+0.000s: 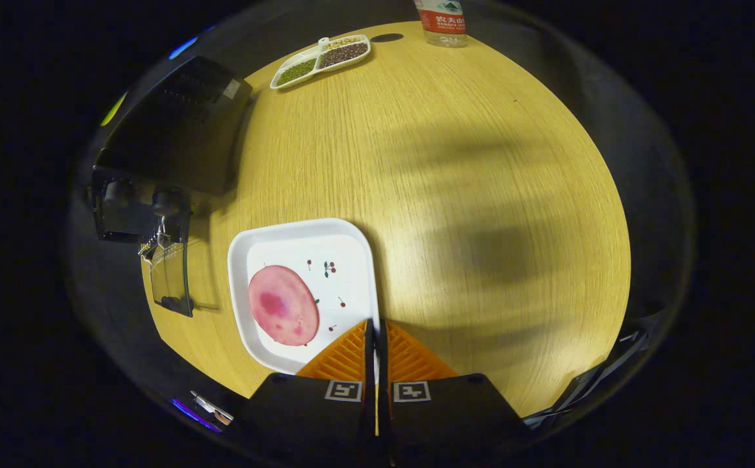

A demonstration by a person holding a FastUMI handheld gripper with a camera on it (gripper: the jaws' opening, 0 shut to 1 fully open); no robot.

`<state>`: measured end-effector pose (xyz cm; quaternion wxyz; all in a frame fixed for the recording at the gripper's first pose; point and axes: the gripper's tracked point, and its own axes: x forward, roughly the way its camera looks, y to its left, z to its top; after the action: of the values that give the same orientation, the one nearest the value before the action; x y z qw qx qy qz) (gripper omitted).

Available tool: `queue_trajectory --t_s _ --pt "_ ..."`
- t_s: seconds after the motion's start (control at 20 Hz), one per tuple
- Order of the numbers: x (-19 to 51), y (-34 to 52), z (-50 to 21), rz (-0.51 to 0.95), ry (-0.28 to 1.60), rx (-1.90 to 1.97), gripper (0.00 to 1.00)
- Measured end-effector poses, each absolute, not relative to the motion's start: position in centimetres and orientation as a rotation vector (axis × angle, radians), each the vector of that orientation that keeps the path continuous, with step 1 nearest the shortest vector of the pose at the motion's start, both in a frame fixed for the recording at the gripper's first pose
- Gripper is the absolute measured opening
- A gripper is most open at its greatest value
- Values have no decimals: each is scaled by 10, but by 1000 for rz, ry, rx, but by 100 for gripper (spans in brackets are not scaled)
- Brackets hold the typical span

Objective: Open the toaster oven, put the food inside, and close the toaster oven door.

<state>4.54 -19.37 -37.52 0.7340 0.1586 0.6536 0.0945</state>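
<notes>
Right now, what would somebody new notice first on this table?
Probably the pink round slice of food lying on the white square plate, just ahead and to the left of the closed fingers, which hold nothing. Next, the black toaster oven beyond the plate, its glass door hanging open. At the table's far edge sits a divided dish of beans.

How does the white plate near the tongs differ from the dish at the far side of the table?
The plate is squarish and undivided; the dish is long and split into compartments. The plate holds one pink slice; the dish holds green and dark grains. The plate lies just ahead of the closed, empty tongs; the dish lies far beyond them, past the oven. Both are white and rest on the table.
</notes>
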Motion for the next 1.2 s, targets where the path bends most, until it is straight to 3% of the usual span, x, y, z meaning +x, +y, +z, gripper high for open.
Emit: queue_trajectory --t_s 0.7,1.2 --pt "30 -186 -332 148 1253 632 2" --pt "-19 -157 -288 56 1103 833 2"
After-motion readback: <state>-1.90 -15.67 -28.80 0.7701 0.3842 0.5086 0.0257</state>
